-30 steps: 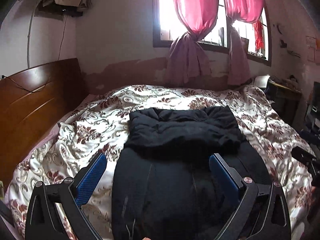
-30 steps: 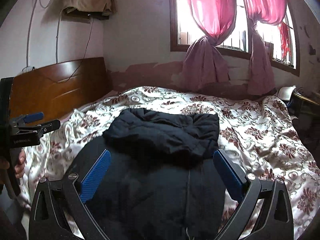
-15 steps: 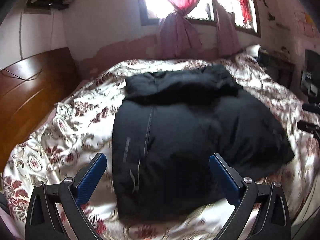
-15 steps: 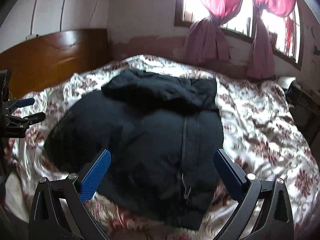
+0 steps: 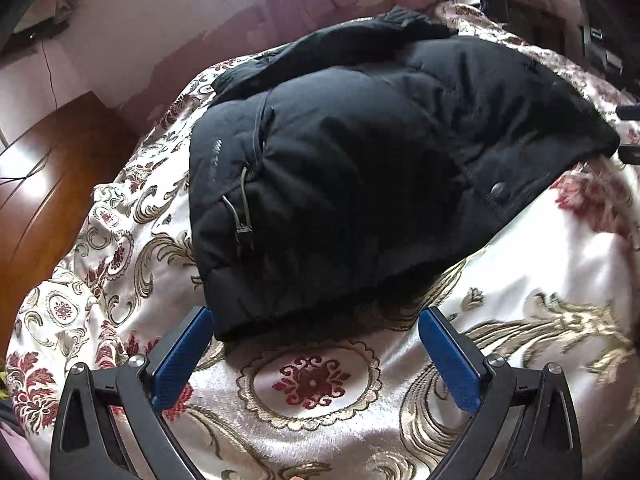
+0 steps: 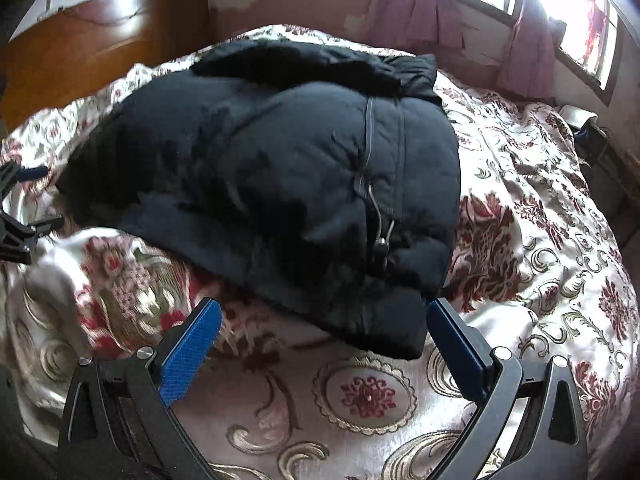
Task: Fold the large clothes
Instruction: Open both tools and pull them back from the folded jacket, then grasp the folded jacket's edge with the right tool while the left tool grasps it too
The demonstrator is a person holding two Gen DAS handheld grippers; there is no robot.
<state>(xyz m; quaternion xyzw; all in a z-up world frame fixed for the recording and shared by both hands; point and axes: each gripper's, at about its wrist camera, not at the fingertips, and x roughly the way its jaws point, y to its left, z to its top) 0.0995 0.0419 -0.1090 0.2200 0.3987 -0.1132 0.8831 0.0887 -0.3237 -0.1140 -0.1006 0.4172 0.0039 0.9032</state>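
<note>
A big black padded jacket (image 5: 360, 152) lies folded on the flowered bedspread (image 5: 312, 384), hood end toward the window, zipper and drawcord showing at its left side. My left gripper (image 5: 316, 344) hovers open just short of the jacket's near hem, nothing between its blue pads. In the right wrist view the same jacket (image 6: 280, 184) fills the middle, and my right gripper (image 6: 324, 344) is open above the bedspread (image 6: 368, 396), its right finger close to the jacket's near corner. Part of the left gripper (image 6: 20, 208) shows at the left edge there.
A wooden headboard (image 5: 52, 168) stands at the left of the bed. Pink tied curtains (image 6: 424, 12) hang at the window on the far wall. Dark furniture (image 5: 600, 40) sits past the bed's right side. Bedspread lies bare in front of the jacket.
Both grippers have tilted down and drawn closer to the bed; the jacket's near hem now sits just ahead of the fingers. The jacket itself has not moved.
</note>
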